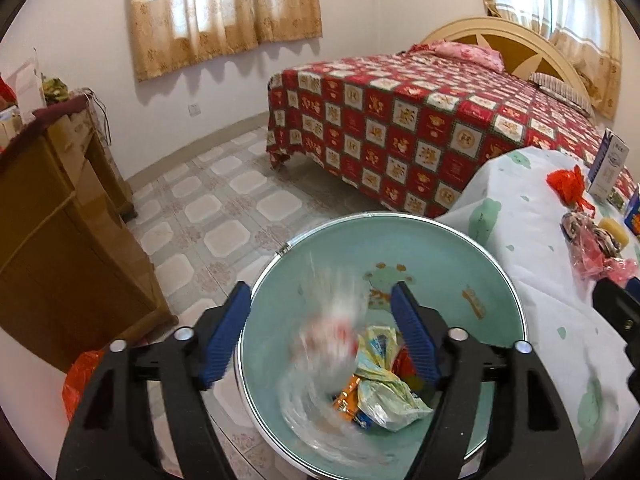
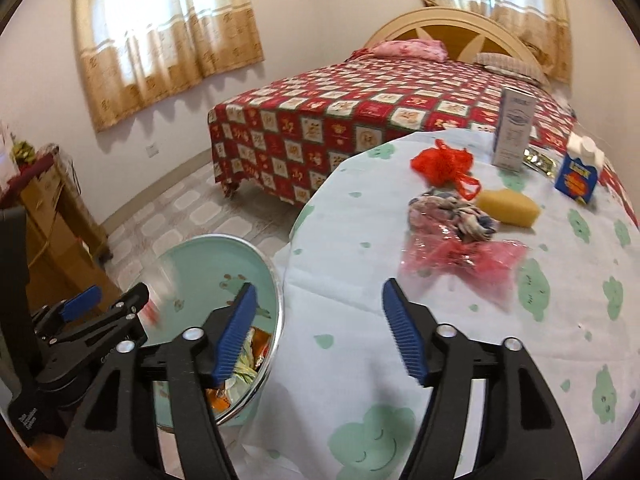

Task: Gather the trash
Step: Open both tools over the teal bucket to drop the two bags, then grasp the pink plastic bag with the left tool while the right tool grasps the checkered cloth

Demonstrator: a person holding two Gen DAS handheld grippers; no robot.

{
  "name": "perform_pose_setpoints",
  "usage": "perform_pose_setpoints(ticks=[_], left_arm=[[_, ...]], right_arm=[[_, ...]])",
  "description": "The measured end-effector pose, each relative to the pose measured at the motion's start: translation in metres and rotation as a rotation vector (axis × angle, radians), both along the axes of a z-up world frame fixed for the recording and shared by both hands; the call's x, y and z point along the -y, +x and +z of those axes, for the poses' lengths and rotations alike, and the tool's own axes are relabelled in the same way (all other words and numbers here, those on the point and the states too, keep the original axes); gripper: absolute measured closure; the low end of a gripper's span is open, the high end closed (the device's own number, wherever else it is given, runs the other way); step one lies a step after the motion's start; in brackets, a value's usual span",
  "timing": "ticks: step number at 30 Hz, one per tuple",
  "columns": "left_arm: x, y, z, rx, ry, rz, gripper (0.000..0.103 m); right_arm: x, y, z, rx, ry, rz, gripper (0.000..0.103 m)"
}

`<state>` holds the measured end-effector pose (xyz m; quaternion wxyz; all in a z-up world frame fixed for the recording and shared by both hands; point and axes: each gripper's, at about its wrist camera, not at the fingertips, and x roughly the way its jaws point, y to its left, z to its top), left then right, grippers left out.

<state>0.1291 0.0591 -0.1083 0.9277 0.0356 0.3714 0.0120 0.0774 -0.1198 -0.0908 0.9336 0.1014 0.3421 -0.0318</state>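
Below, blurred wrapper [image 1: 332,332] over bin [image 1: 472,240]

no print can be read for sure: the tall white carton [image 2: 514,132], the small blue box [image 2: 578,174] and the left gripper's [image 2: 100,304] arm all carry lettering too blurred to make out.

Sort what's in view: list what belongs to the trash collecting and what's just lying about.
Job:
trash bin
wrappers in it
pink cellophane
red bag
crumpled cloth
left tool
right tool

Lying about:
bed
wooden cabinet
curtains
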Motion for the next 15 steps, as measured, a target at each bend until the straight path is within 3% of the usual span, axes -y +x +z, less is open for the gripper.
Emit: perform_pose_setpoints(ticks=[6,15], left_arm=[[0.001,-0.003,0.006,0.028,-0.012,-0.006,0.02],[0.004,-0.01,0.014,0.062,-0.013,0.012,0.011]], right_arm=[[0.009,-0.006,0.007,0.011,0.017,-0.031,0.02],[0.013,-0.017,0.013,0.011,-0.017,-0.054,0.015]])
